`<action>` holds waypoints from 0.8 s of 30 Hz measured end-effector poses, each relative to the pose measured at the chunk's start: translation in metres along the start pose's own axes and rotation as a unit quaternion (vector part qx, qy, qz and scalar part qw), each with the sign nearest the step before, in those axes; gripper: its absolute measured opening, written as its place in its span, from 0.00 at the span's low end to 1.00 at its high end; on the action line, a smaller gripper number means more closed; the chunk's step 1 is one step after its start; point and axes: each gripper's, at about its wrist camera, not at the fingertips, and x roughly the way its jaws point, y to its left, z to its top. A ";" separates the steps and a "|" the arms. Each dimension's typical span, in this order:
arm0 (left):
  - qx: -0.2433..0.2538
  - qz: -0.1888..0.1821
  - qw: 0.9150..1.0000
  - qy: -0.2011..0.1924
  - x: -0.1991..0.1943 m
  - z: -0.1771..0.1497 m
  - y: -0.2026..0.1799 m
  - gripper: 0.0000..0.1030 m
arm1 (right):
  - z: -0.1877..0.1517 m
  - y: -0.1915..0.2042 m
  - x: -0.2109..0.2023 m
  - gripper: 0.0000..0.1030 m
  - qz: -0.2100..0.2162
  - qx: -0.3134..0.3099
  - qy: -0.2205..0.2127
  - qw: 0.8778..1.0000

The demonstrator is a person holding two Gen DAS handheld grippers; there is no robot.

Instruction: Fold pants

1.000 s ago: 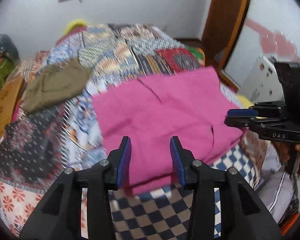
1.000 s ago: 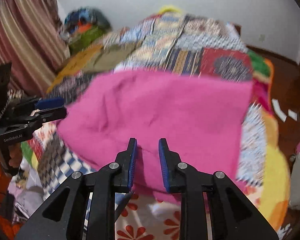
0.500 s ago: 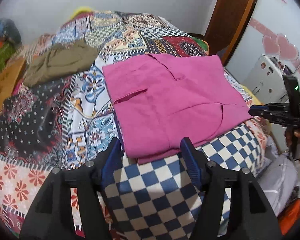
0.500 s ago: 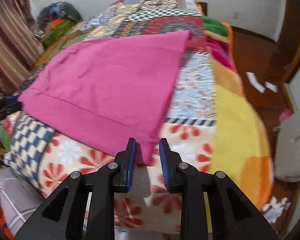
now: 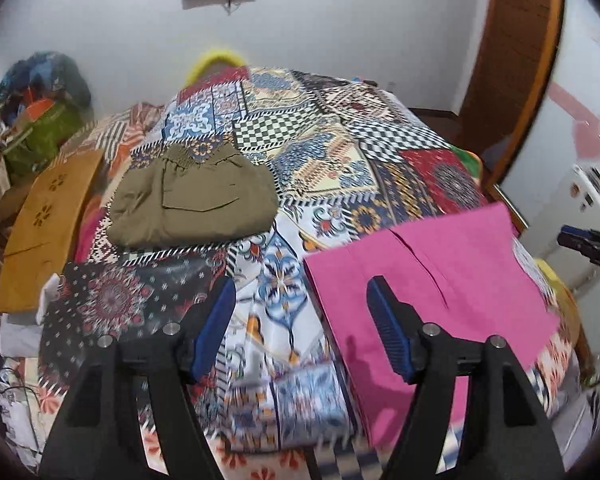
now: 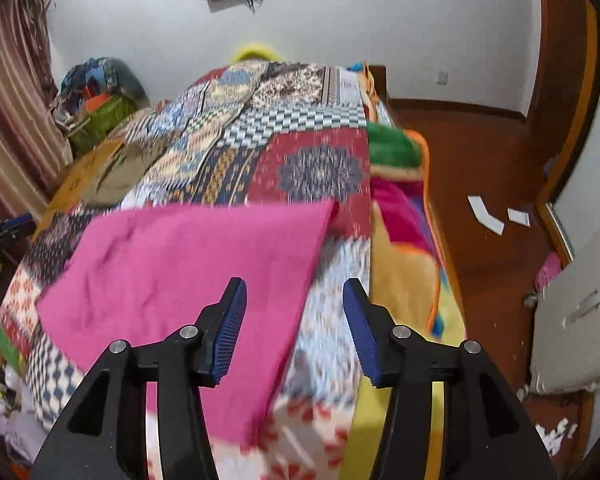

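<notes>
The folded pink pants [image 5: 432, 292] lie flat near the front edge of the bed; the right wrist view shows the same pink pants [image 6: 188, 276] from the other side. My left gripper [image 5: 302, 320] hovers above the patterned bedspread to the left of them, its jaws opening with nothing between them. My right gripper [image 6: 294, 328] hangs over the pants' right edge, its jaws also opening; the pads do not press the cloth. Olive-green folded pants [image 5: 192, 204] rest farther back on the left.
A patchwork bedspread [image 5: 320, 148] covers the bed. A mustard cloth [image 5: 44, 224] lies along its left edge. Bags and clutter [image 5: 40, 112] are piled at the far left. A wooden floor [image 6: 488, 200] with white paper scraps runs along the right of the bed.
Both grippers let go of the pink pants, opened and drew back and upward. The left view swung left toward the olive pants; the pants now lie still on the bed.
</notes>
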 end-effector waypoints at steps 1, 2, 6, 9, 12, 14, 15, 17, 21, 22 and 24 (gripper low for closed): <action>-0.007 -0.005 1.000 0.006 0.010 0.004 0.002 0.66 | 0.004 0.000 0.006 0.46 0.002 0.001 0.000 1.000; -0.015 -0.011 1.000 0.014 0.024 0.009 0.004 0.66 | 0.008 -0.001 0.014 0.46 0.001 0.003 0.002 1.000; -0.030 -0.033 0.998 0.042 0.061 0.019 0.006 0.52 | 0.021 -0.006 0.034 0.46 -0.001 0.004 0.010 1.000; -0.046 -0.051 0.996 0.063 0.083 0.021 0.008 0.48 | 0.028 -0.014 0.054 0.46 -0.006 0.013 0.020 1.000; -0.053 -0.055 0.994 0.074 0.097 0.022 0.009 0.48 | 0.033 -0.024 0.071 0.46 -0.007 0.031 0.031 0.999; -0.056 -0.060 0.993 0.081 0.104 0.021 0.009 0.48 | 0.035 -0.030 0.080 0.46 0.000 0.043 0.037 0.998; -0.058 -0.063 0.993 0.084 0.108 0.021 0.008 0.48 | 0.036 -0.033 0.085 0.46 0.006 0.051 0.039 0.998; -0.064 -0.075 0.991 0.095 0.115 0.020 0.008 0.48 | 0.037 -0.035 0.090 0.46 0.014 0.058 0.042 0.997; -0.095 -0.106 0.983 0.116 0.128 0.017 0.014 0.49 | 0.038 -0.032 0.102 0.46 0.024 0.055 0.054 0.997; -0.103 -0.115 0.981 0.121 0.131 0.015 0.015 0.49 | 0.037 -0.030 0.104 0.46 0.026 0.054 0.056 0.997; -0.115 -0.128 0.977 0.127 0.135 0.013 0.016 0.49 | 0.037 -0.030 0.109 0.46 0.028 0.052 0.060 0.996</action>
